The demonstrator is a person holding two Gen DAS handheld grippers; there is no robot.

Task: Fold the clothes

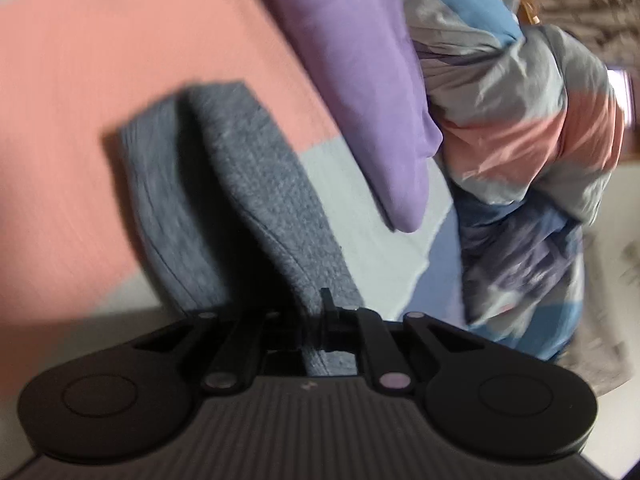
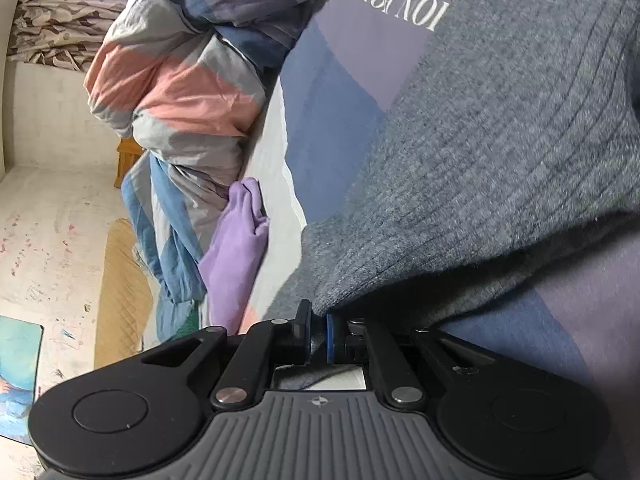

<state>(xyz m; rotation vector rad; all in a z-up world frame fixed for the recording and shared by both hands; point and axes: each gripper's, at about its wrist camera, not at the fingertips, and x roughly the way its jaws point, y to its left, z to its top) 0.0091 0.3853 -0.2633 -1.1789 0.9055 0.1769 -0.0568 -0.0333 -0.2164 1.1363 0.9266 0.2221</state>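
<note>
Both claws pinch the grey knit garment (image 1: 256,184): left claw (image 1: 320,320) clenched on one edge, right claw (image 2: 319,336) clenched on another, above the bed (image 1: 100,80).

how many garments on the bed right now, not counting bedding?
2. Grey knit garment spread on the bed sheet, pinched by the left gripper and right gripper. Purple garment lies beside the bunched duvet. More may be hidden under it.
</note>
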